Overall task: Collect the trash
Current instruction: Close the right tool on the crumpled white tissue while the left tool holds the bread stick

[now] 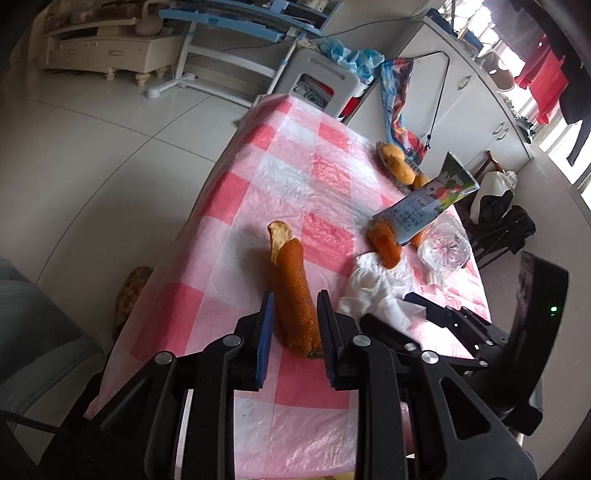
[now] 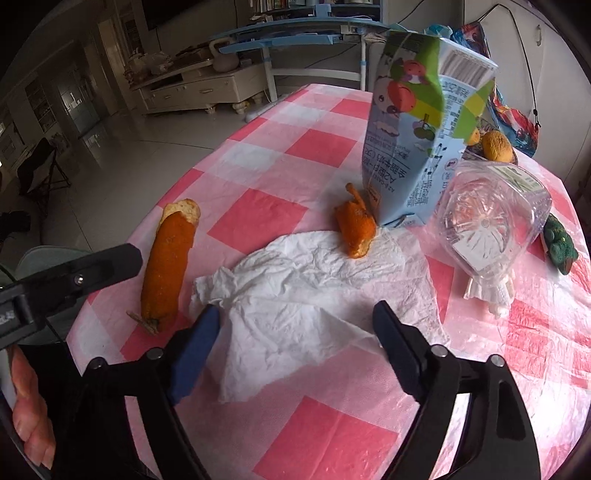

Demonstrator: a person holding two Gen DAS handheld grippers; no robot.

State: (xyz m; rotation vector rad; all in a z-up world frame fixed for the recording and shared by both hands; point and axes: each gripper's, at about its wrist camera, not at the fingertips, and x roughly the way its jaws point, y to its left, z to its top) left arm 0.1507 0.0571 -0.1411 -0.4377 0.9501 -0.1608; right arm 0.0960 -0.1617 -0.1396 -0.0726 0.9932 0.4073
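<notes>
A long orange peel (image 1: 295, 291) lies on the pink checked table (image 1: 295, 162). My left gripper (image 1: 295, 306) is open, its fingers on either side of the peel's near end. The peel also shows in the right wrist view (image 2: 166, 258). My right gripper (image 2: 295, 314) is open over a crumpled white tissue (image 2: 306, 291), which also shows in the left wrist view (image 1: 373, 288). A smaller peel (image 2: 356, 229), a milk carton (image 2: 417, 140) and a clear plastic bottle (image 2: 491, 221) lie beyond.
More peel pieces (image 1: 397, 164) and a colourful bag (image 1: 400, 107) sit at the table's far end. A green toy (image 2: 559, 243) lies at the right edge. A white stool (image 1: 325, 81) and a blue desk (image 1: 240, 22) stand behind the table.
</notes>
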